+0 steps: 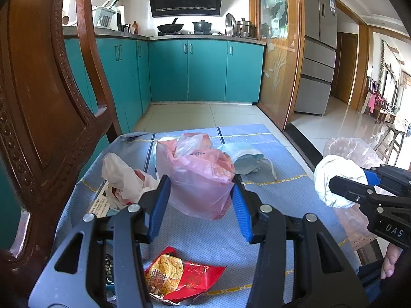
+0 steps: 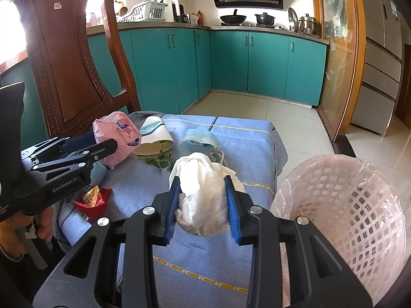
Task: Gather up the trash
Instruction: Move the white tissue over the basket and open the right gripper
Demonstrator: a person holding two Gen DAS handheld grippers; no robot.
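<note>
Carrying trash toward the lined pink basket (image 2: pixel 341 205) off the table's right edge: right gripper (image 2: pixel 203 200) pinching a crumpled white tissue wad (image 2: pixel 203 195), left gripper (image 1: pixel 200 195) clamped on a pink plastic bag (image 1: pixel 197 177) above the blue tablecloth (image 1: pixel 205 233). Next, probably swinging right over the basket rim and releasing.

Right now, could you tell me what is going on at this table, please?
A person is clearing trash off the blue tablecloth with two handheld grippers. The right gripper is shut on a crumpled white tissue wad, beside the pink lattice wastebasket lined with clear plastic. The left gripper is shut on a pink plastic bag. A red snack wrapper, a blue face mask and a white plastic bag lie on the cloth.
</note>
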